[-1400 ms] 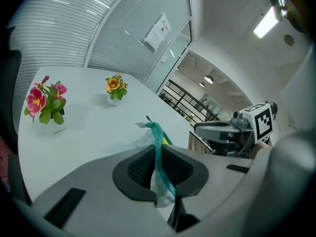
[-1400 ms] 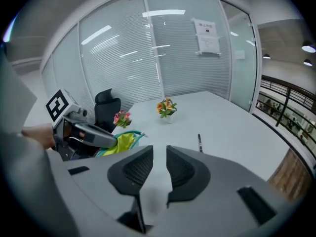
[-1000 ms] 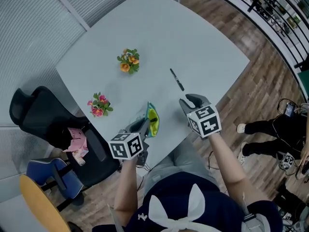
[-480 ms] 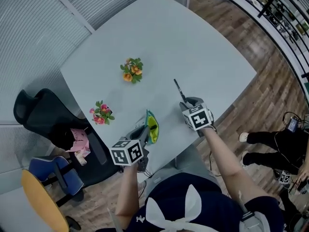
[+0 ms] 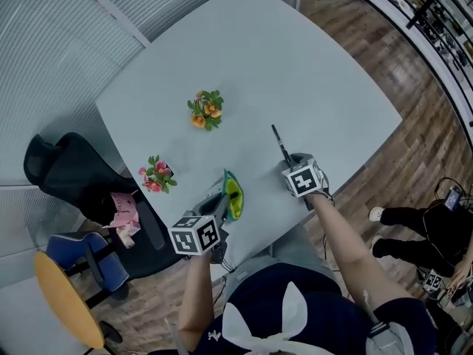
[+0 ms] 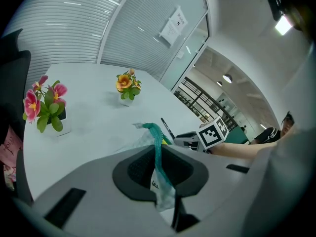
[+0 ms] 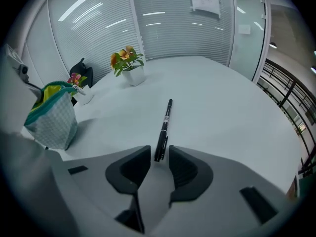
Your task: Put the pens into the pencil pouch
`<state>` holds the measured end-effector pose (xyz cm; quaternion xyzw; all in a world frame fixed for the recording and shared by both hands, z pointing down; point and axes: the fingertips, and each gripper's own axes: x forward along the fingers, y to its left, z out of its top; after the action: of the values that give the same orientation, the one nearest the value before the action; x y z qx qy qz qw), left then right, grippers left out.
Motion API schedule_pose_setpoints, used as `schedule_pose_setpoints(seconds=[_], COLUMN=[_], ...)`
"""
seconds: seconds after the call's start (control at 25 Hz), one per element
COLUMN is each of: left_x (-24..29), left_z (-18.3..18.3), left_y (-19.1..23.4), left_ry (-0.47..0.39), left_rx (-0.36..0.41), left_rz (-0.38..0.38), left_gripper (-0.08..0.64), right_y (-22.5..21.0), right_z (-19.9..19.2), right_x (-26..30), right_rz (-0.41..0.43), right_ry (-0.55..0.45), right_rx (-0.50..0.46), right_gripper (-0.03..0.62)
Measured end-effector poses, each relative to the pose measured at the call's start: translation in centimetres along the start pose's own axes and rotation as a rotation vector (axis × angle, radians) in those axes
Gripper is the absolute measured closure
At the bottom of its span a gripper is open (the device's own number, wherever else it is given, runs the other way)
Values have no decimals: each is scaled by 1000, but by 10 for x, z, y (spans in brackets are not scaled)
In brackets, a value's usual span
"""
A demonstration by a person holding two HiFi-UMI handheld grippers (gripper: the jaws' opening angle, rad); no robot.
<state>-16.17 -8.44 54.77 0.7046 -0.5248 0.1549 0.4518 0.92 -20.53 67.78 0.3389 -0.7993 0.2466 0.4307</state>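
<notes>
Chiefly, the smooth table (image 5: 310,72) is offering nothing to stop a roll. The pencil pouch (image 7: 52,115) is sagging from its teal rim, which the left gripper (image 6: 158,162) is clamping tight, so its mouth may be narrowing. The pen (image 7: 164,127) is lying flat; a pinch at its very end could be letting it pivot or slip. The right gripper (image 7: 159,158) is straddling that near end, jaws apart and just now closing, pads seemingly not pressing yet, with the pouch sitting off to its left.
</notes>
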Motion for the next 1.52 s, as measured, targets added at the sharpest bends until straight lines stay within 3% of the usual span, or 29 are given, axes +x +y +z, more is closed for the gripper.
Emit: schedule_pose_setpoints(seconds=[0.24,0.76,1.52], left_x=[4,2,-10], left_z=[3,5,0], left_y=[2,-3,-4], left_ry=[3,4,-36], left_rx=[-2,46,87], left_rz=[7,-12,-11], left_gripper=[509,509,509], right_y=[-4,-3,73], right_z=[-4,22,4], right_x=[1,-59,-193], right_rz=[-25,-37,123], right_ry=[10,-123,-219], right_rx=[-8,-39,-144], right_gripper=[525,528,529])
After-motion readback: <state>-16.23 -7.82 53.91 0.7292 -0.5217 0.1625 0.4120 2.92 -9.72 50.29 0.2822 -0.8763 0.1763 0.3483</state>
